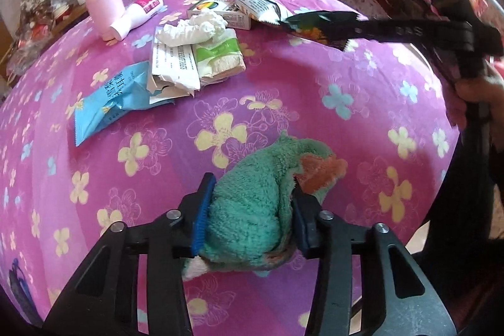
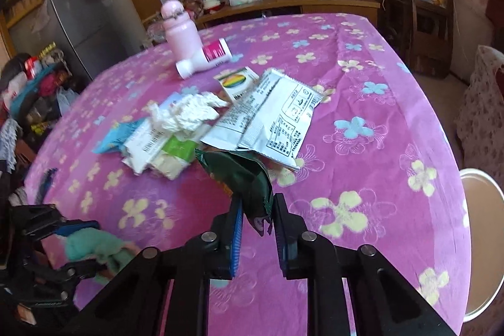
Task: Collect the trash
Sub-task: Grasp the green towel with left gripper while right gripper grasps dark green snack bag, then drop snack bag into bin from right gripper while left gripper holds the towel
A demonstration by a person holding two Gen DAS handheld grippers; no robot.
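Left wrist view: left gripper (image 1: 252,216) at bottom centre, pads pinching a bunched green fleece cloth (image 1: 252,210) w/ orange patch, resting on the pink flowered tablecloth (image 1: 362,147). Trash pile lies ahead and slightly left of it, well apart: blue snack bag (image 1: 107,106) nearest, then white wrappers and a green-and-white packet (image 1: 217,55), crumpled tissue (image 1: 195,29) on top, small boxes (image 1: 214,9) behind. Pink bottle (image 1: 102,2) and a tipped white tube (image 1: 138,13) stand at far left. Right gripper (image 1: 318,29) reaches in from upper right, holding a dark wrapper, close to the pile's far-right edge.

Right wrist view: right gripper (image 2: 256,222) at bottom centre, jaws closed on the lower corner of a dark green snack wrapper (image 2: 239,175); wrapper's long axis runs up and left from the pads toward the pile, appears lifted off the cloth. Silver wrapper (image 2: 267,122) lies just beyond it, printed side up, long axis slanting up-right. Tissue (image 2: 186,112) and packets sit ahead-left. White round rim (image 2: 478,178), maybe a bin or stool, cannot tell, shows off the table's right edge, i.e. to the right of this gripper. Left gripper (image 2: 78,244) w/ green cloth sits at lower left, farther from that rim. Judgement: right hand is nearer both remaining trash and that rim.
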